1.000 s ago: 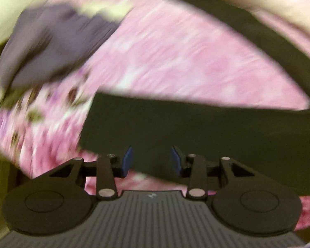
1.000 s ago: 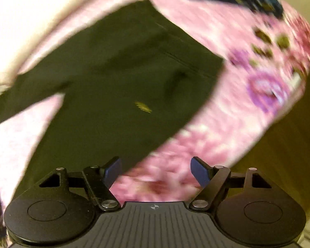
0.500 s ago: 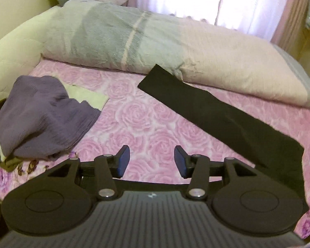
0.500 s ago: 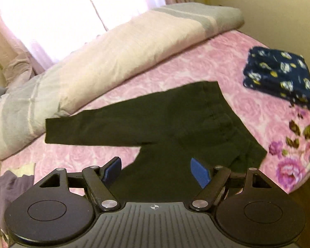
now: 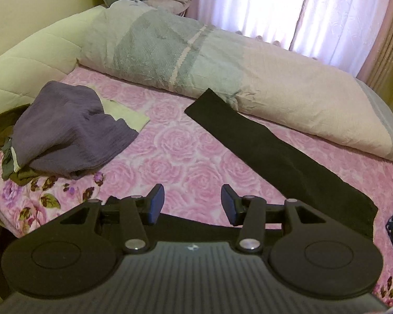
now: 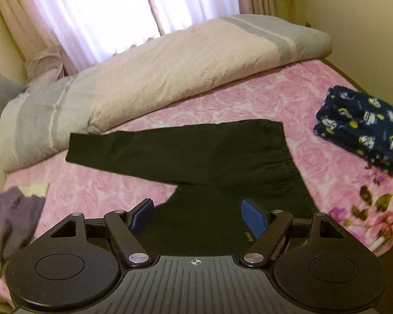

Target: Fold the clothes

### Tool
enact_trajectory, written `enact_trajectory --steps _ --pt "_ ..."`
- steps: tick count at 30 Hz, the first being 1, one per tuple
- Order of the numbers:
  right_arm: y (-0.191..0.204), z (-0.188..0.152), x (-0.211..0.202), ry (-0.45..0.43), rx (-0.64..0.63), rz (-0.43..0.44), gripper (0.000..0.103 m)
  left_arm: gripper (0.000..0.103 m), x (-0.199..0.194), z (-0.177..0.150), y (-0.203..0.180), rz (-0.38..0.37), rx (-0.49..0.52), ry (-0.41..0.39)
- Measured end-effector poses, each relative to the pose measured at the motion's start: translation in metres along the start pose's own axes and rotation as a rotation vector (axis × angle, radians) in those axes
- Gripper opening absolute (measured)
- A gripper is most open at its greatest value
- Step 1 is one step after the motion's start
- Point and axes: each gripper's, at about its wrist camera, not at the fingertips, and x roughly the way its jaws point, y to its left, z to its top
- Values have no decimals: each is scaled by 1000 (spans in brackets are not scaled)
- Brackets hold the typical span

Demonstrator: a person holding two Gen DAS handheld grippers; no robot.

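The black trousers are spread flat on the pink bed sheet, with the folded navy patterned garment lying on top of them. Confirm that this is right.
Not quite. The black trousers do lie spread flat on the pink bed sheet, but the folded navy patterned garment is not on top of them. It sits apart, on the sheet to the right of the trousers, with bare sheet between the two. The right wrist view shows it.

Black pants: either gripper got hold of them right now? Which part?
Nothing held. The left gripper and right gripper both stand open above the bed; the black pants lie flat on the pink sheet, untouched.
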Motion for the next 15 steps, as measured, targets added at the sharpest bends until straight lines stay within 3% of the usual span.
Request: enact_trajectory --steps 10,15 --pt "-43 -14 -27 35 -83 -15 77 45 -42 -42 -62 10 59 -5" --pt "-60 -21 -38 65 -118 1 77 51 -65 -60 -78 38 79 -28"
